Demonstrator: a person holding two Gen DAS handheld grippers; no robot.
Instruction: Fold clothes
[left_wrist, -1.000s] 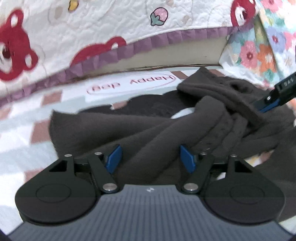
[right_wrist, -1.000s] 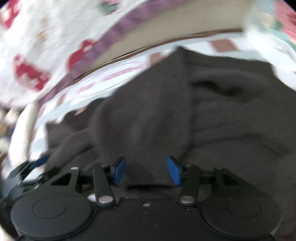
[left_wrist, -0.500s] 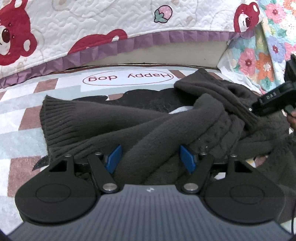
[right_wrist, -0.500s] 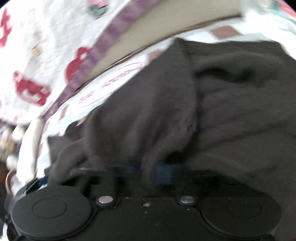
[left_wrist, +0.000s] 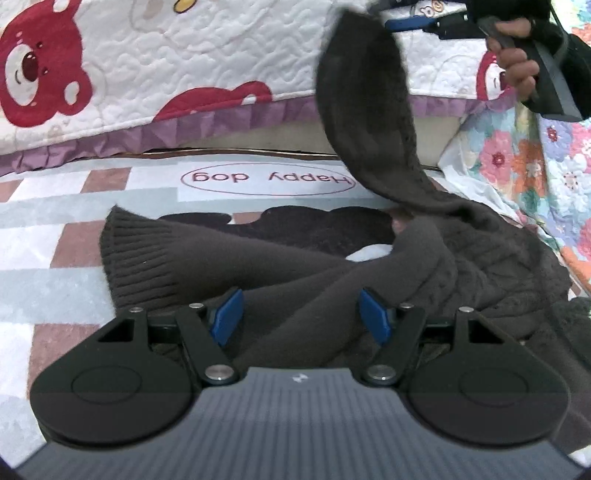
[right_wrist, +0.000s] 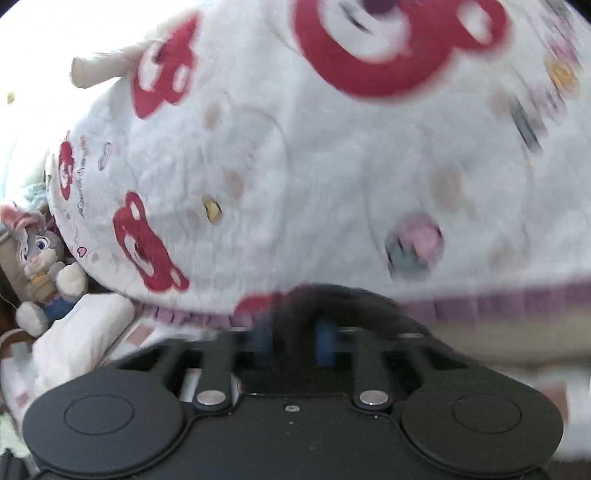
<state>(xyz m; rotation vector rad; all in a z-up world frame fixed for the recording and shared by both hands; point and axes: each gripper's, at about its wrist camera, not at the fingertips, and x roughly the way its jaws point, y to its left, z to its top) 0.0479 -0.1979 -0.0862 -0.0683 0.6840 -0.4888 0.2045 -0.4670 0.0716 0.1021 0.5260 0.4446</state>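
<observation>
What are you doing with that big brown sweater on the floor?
A person is folding the dark brown sweater, which lies rumpled on a checked mat beside a bed with a red-bear quilt. The right gripper, held in a hand, has one end of the sweater lifted high; its jaws are opening, with dark cloth between them. The left gripper sits low over the sweater, open, with cloth between its fingers.

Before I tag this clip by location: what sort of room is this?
Probably a bedroom: a white quilted bedspread with red bears overhangs a patterned floor mat, and a grey plush rabbit toy sits beside the bed.
</observation>
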